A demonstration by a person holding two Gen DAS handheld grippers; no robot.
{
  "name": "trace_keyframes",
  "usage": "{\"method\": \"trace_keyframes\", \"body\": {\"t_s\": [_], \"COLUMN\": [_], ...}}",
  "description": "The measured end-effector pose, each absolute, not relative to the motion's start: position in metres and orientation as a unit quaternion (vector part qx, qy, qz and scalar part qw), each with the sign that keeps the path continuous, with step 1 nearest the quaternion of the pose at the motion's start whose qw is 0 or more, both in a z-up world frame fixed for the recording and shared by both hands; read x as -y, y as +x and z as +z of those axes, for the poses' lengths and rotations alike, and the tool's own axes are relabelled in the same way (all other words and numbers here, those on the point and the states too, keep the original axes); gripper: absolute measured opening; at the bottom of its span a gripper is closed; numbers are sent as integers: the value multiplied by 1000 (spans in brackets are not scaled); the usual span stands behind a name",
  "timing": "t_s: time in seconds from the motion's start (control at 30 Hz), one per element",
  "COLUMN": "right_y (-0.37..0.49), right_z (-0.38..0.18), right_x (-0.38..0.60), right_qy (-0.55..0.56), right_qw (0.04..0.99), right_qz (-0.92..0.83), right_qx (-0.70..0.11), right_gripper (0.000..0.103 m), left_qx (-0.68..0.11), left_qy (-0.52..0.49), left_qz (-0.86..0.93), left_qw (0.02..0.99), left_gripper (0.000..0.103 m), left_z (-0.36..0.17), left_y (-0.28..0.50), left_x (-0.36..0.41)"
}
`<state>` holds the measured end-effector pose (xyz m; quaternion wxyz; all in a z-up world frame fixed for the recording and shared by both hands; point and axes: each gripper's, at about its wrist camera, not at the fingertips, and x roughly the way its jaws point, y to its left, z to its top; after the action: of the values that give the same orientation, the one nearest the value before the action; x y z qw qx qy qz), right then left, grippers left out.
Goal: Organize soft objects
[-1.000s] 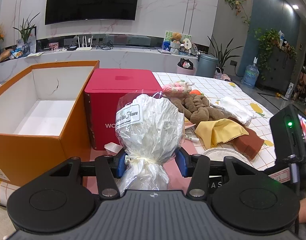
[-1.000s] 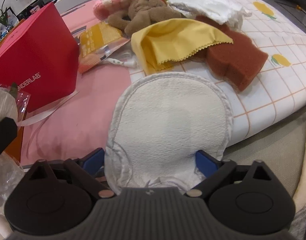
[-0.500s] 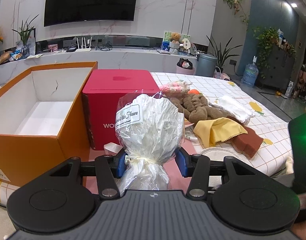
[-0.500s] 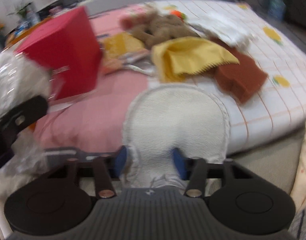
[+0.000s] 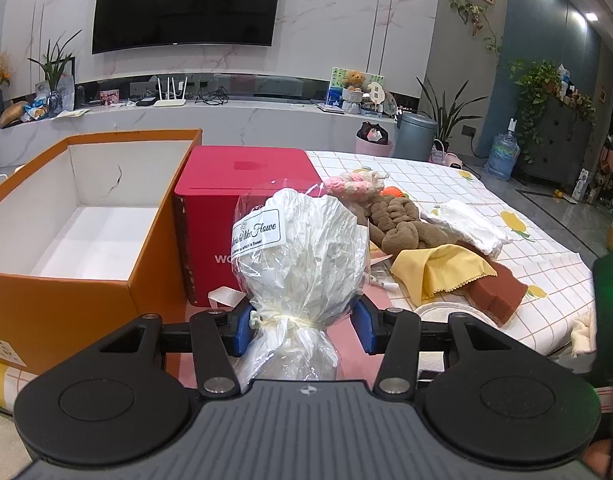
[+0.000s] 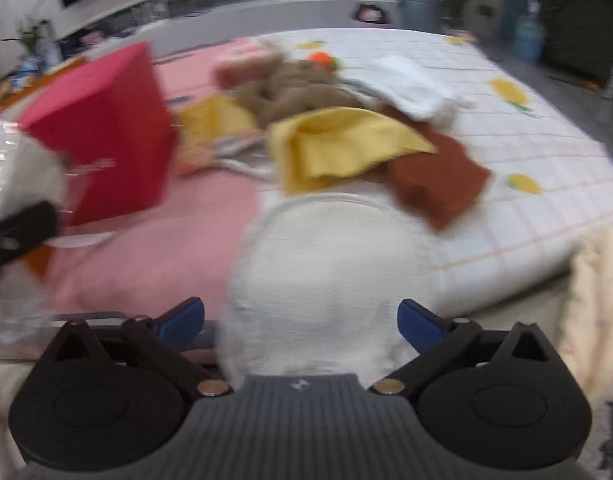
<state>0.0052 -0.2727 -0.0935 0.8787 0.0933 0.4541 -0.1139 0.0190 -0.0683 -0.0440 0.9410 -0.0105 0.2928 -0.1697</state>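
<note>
The left gripper squeezed the wrapped flower bundle beside the orange box, ready to drop in. The right gripper was spread wide around the white pad.

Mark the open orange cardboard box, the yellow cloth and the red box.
open orange cardboard box [image 5: 86, 292], left wrist view, front wall
yellow cloth [image 6: 346, 140], right wrist view, top fold
red box [image 5: 210, 240], left wrist view, front face

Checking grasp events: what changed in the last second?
Right tool shut on the white pad half a second ago, now stands open again, pad between its fingers. Left tool stays clamped on the wrapped bouquet; orange box unchanged.
</note>
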Motion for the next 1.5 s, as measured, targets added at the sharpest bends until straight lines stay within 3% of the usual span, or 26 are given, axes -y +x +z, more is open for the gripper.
{"method": "trace_keyframes", "body": {"t_s": [0.4,0.47,0.53,0.6,0.73,0.8,1.17,1.5], "right_y": [22,19,14,10,9,7,-21,-35], "right_z": [-134,-136,-134,-130,-126,-120,-59,19], "right_x": [302,306,306,305,301,301,312,274], "right_qy": [256,273,298,307,301,296,302,241], "right_qw": [823,823,824,826,830,832,870,918], "right_qz": [-102,-92,-73,-55,-46,-35,1,47], "right_qx": [-497,-490,-477,-469,-467,-467,-389,-311], "right_gripper": [101,91,66,53,30,26,24,24], "left_qx": [-299,-299,-295,-291,-290,-287,-260,-252], "left_qy": [-5,-3,-2,-1,-7,-9,-37,-77], "left_qz": [-174,-174,-175,-176,-175,-176,-169,-167], "left_qw": [938,938,939,940,941,942,950,950], "left_gripper": [56,56,56,56,56,56,56,56], "left_z": [-46,-43,-40,-38,-36,-34,-13,28], "left_y": [17,16,16,15,14,13,15,22], "left_x": [71,72,72,72,70,67,49,23]}}
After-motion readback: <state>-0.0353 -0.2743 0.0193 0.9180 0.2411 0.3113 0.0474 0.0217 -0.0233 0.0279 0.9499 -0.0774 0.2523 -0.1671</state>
